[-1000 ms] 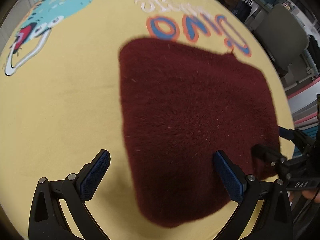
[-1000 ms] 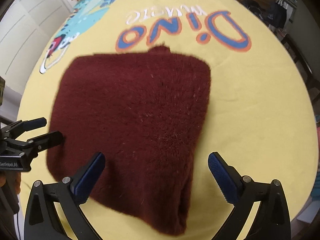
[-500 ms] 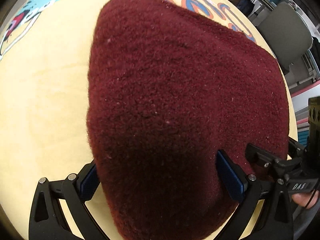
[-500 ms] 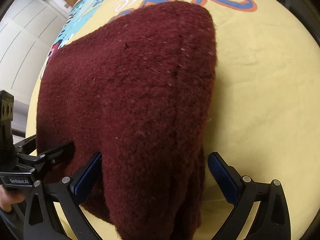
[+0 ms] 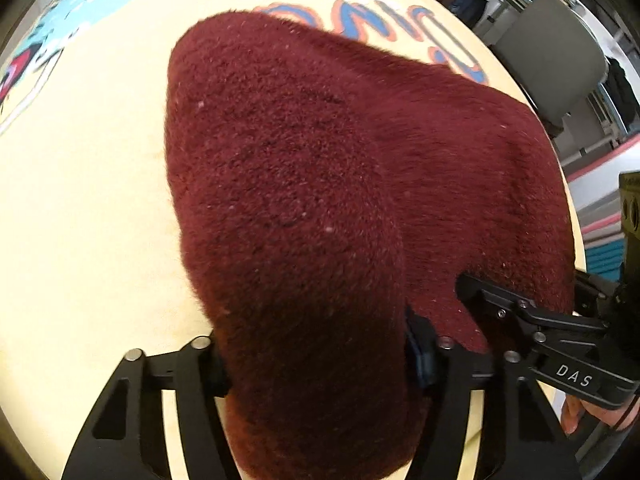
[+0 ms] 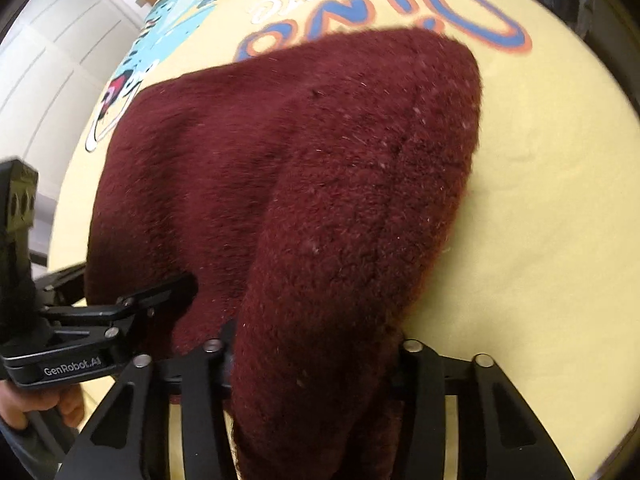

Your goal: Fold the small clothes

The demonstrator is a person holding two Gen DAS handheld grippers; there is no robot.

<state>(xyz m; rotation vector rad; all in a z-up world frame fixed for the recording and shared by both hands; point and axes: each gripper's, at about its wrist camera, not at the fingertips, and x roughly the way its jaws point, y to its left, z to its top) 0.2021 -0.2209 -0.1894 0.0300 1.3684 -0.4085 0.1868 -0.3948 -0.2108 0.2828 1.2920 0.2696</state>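
Both grippers, left (image 5: 316,360) and right (image 6: 312,350), have just closed their jaws, each pinching the maroon garment (image 5: 320,184) near edge.

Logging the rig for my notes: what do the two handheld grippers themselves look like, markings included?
Both are black two-finger frames with triangular cutouts and silver screws. The left gripper shows a blue ribbed pad on one finger; from the other camera its side reads "GenRobot.AI". The right gripper has the same frame; its side reads "DAS".

I see open yellow printed cloth (image 5: 88,184) left and right (image 6: 540,240) of the fuzzy maroon garment (image 5: 304,184); a grey chair (image 5: 552,56) stands beyond the far edge
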